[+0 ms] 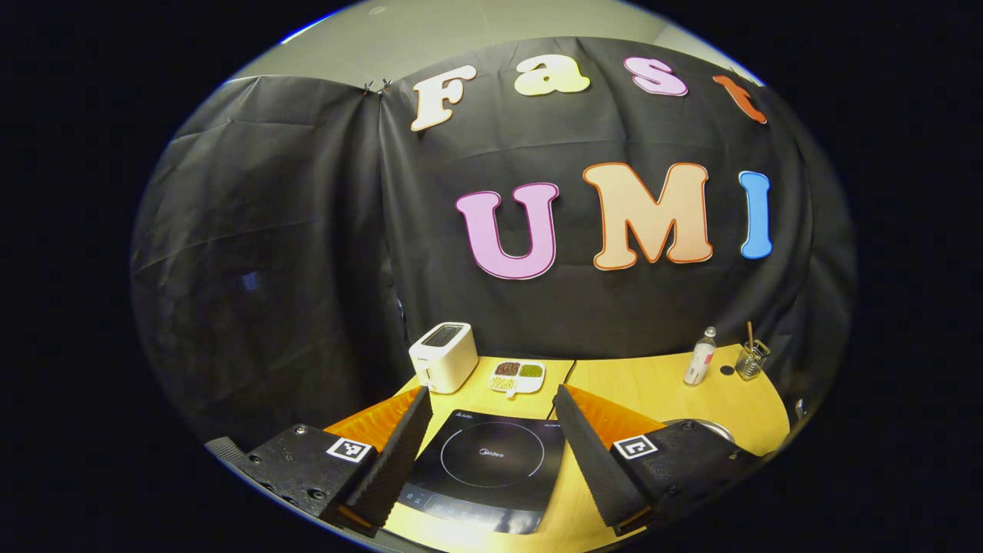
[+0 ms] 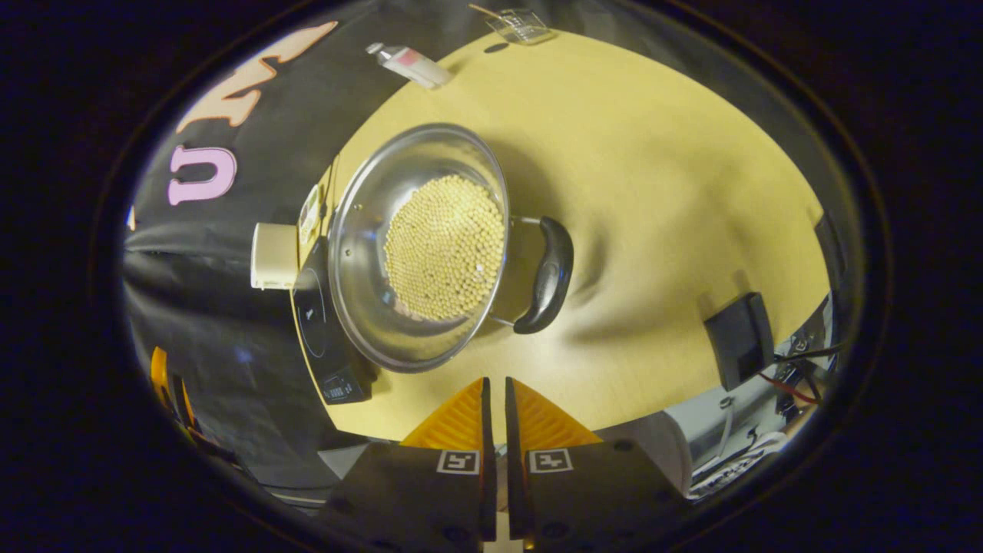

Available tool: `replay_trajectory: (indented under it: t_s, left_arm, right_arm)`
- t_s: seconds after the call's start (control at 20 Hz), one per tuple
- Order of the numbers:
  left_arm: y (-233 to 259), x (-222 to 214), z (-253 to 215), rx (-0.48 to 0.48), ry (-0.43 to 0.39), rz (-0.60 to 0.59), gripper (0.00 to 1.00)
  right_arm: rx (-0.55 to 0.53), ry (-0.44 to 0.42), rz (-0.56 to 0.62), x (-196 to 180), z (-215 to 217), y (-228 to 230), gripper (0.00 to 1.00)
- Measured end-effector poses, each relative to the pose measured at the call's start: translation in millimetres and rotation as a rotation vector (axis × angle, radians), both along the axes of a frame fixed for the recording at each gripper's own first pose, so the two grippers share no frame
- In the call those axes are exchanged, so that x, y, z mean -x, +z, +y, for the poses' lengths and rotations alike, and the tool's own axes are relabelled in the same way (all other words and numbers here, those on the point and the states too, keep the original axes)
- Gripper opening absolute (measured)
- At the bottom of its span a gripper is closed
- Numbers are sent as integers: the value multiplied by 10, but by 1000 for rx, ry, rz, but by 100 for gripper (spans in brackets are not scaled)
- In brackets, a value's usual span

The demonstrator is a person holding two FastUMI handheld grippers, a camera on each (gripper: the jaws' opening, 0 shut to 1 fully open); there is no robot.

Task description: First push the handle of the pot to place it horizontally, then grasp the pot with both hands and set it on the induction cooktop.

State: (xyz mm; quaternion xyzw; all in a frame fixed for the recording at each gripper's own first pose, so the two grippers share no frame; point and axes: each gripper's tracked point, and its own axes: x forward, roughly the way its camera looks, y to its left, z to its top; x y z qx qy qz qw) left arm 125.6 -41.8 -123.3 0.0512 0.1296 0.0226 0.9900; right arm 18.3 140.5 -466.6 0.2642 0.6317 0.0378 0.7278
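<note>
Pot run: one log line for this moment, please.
pot: on table, off cooktop | left gripper: open | right gripper: shut, empty

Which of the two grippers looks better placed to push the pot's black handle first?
The right gripper, I'd judge. Its closed fingers point at the shiny steel pot of pale beans, near the curved black handle. The left gripper hangs open over the black induction cooktop, with only the pot's rim at its side.

We see a pot (image 2: 369, 253) of shiny, mirror-smooth metal with a glossy plastic-looking handle (image 2: 547, 275) at its three o'clock. The cooktop (image 1: 491, 461) looks like smooth glossy glass. The table (image 1: 660, 388) looks like pale matt wood. The toaster (image 1: 444, 356) seems smooth plastic.
</note>
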Motion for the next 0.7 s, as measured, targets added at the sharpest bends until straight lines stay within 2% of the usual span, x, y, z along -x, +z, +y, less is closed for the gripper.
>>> replay_trajectory:
  t_s: [0.4, 0.7]
  left_arm:
    - [-77, 28, -44, 16, 50, 19, 99]
    - [-120, 5, -88, 20, 58, 23, 99]
  right_arm:
    - [51, -16, 24, -293, -193, -200, 9]
    - [85, -42, -19, -564, -364, -197, 9]
